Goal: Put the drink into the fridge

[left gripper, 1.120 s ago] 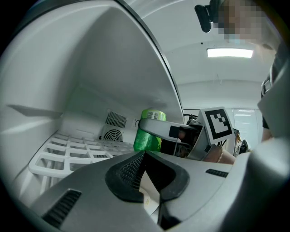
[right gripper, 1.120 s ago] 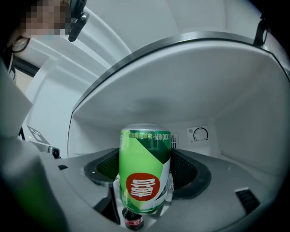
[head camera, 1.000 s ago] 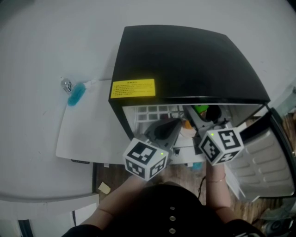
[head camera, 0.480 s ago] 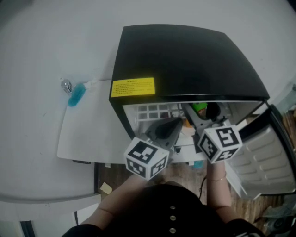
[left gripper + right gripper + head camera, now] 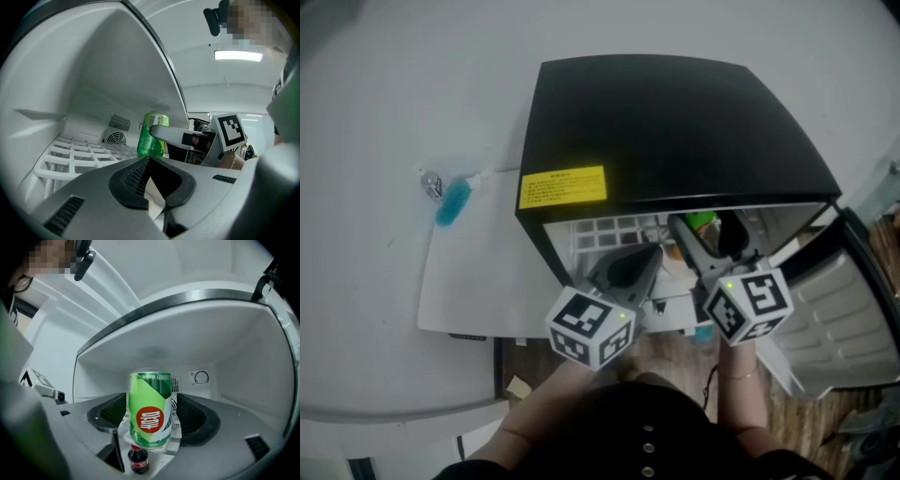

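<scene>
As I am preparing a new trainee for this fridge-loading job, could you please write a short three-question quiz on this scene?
1. True or false: the green can stands between the jaws of the left gripper.
2. The door of the mini fridge is: A) open, B) closed, C) taken off.
3. In the right gripper view, what shows just below the green can?

Key:
1. False. It is between the jaws of the right gripper, inside the mini fridge; the left gripper's jaws are together.
2. A.
3. A small dark soda bottle with a red label.
</scene>
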`<state>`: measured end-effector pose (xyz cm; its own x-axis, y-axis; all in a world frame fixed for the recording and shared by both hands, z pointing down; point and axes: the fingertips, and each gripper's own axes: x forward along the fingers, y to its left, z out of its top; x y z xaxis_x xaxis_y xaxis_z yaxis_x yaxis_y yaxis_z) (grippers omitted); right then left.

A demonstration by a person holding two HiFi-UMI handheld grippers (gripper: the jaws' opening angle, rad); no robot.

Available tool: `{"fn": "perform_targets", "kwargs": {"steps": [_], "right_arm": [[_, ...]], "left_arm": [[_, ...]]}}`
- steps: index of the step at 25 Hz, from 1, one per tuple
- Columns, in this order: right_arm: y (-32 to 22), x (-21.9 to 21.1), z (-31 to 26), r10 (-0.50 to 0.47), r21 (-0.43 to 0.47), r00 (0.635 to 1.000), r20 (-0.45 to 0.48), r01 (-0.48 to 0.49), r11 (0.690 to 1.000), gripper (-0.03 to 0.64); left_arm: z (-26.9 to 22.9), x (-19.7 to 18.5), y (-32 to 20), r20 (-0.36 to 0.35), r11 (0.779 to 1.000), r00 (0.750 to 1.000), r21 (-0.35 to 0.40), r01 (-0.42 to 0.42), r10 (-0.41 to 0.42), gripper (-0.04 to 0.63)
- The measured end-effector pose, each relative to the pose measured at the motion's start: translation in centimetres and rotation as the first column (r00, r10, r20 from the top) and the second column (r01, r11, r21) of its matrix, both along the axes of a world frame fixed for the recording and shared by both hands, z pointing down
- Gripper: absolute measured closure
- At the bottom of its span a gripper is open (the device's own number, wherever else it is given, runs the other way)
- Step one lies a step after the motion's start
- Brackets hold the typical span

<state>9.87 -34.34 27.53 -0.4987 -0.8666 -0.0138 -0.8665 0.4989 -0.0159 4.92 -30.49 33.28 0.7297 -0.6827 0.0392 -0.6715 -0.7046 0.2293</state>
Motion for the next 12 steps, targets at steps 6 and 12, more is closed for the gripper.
{"fn": "perform_targets", "kwargs": {"steps": [6,12], "right_arm": [[1.8,2.1,-0.4,0.058,0.019,0.998,0.025,-0.058,0.998,0.288],[3.6,2.8,-0.1,0.060,0.021,0.997,0.044,-0.061,0.998,0.390]], "left_arm": [[0.0,0.6,0.3,-0.004,1.000,1.000,-0.001,-0.020,0.020,0.589],[-0.3,1.1,0.5,-0.007,1.000,1.000,0.005,-0.031,0.031,0.589]]}}
